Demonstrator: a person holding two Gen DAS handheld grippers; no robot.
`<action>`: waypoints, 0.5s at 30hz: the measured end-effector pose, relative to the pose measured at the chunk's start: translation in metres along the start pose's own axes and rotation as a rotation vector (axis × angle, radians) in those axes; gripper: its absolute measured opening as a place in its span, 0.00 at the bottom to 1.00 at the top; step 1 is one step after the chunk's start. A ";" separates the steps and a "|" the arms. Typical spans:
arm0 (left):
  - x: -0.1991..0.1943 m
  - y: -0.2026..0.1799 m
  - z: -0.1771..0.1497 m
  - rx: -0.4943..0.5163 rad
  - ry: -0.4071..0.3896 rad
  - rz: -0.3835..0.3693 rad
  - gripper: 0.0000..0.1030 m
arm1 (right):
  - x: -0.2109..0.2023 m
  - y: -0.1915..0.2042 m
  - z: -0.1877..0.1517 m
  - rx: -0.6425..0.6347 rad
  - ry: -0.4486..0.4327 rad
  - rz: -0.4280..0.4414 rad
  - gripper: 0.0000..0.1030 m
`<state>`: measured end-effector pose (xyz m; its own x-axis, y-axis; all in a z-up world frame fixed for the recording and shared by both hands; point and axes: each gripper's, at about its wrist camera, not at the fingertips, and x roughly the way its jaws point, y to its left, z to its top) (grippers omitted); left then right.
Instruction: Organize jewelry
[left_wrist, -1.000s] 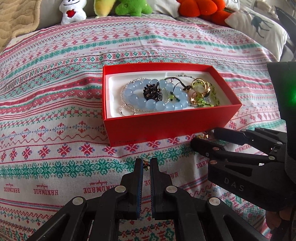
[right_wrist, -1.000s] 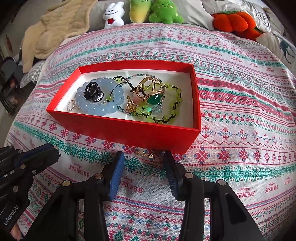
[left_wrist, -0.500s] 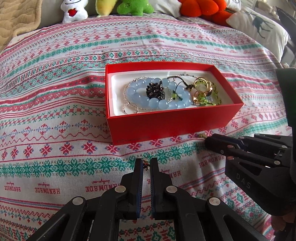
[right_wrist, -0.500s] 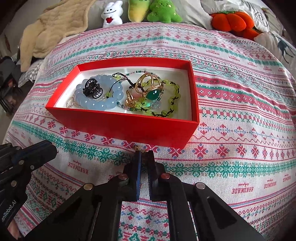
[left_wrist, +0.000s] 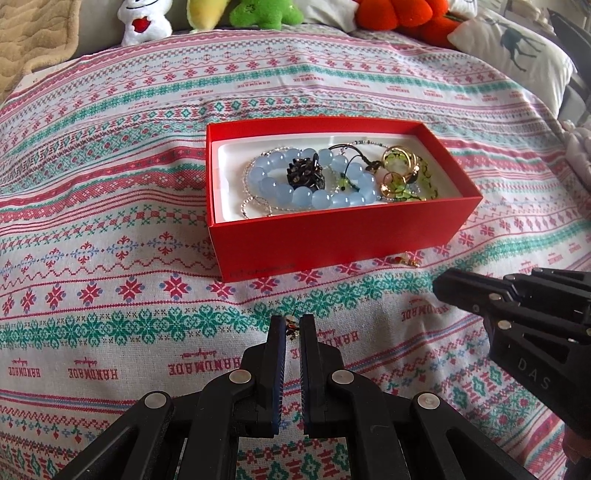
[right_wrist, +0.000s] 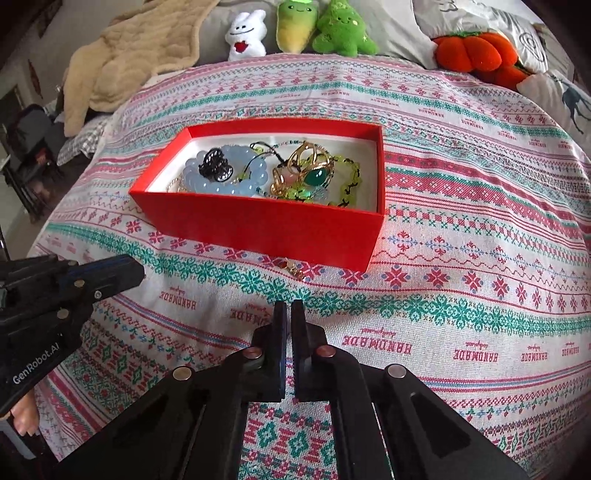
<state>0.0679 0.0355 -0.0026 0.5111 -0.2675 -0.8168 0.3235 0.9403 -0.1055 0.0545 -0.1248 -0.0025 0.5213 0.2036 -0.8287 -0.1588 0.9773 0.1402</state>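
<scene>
Beside the red box (left_wrist: 343, 247) on the bed, the left gripper (left_wrist: 291, 328) pinches a small earring (left_wrist: 291, 325), while the right gripper (right_wrist: 287, 314), fingers pressed together and empty, should reopen over the earring (right_wrist: 293, 268) lying at the box's front wall.

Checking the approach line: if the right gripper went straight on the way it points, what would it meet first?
Probably the bedspread, just short of the small earring lying before the red box; depth is hard to judge. Its fingers are shut, empty.

The right gripper (right_wrist: 287, 308) has closed, apparently empty, drawing back from the earring (right_wrist: 294, 269) beside the box (right_wrist: 258, 225).
</scene>
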 end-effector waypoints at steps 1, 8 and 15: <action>0.000 0.000 0.000 -0.001 -0.001 0.000 0.02 | 0.000 -0.002 0.002 0.014 -0.005 -0.004 0.06; 0.001 0.000 -0.001 -0.001 0.003 0.006 0.02 | 0.018 -0.004 0.012 0.057 0.002 -0.023 0.49; 0.003 0.001 -0.001 0.001 0.007 0.011 0.02 | 0.032 0.006 0.013 0.009 -0.017 -0.075 0.43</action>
<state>0.0691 0.0357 -0.0058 0.5092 -0.2561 -0.8217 0.3186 0.9430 -0.0965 0.0813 -0.1117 -0.0212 0.5457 0.1303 -0.8278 -0.1113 0.9904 0.0825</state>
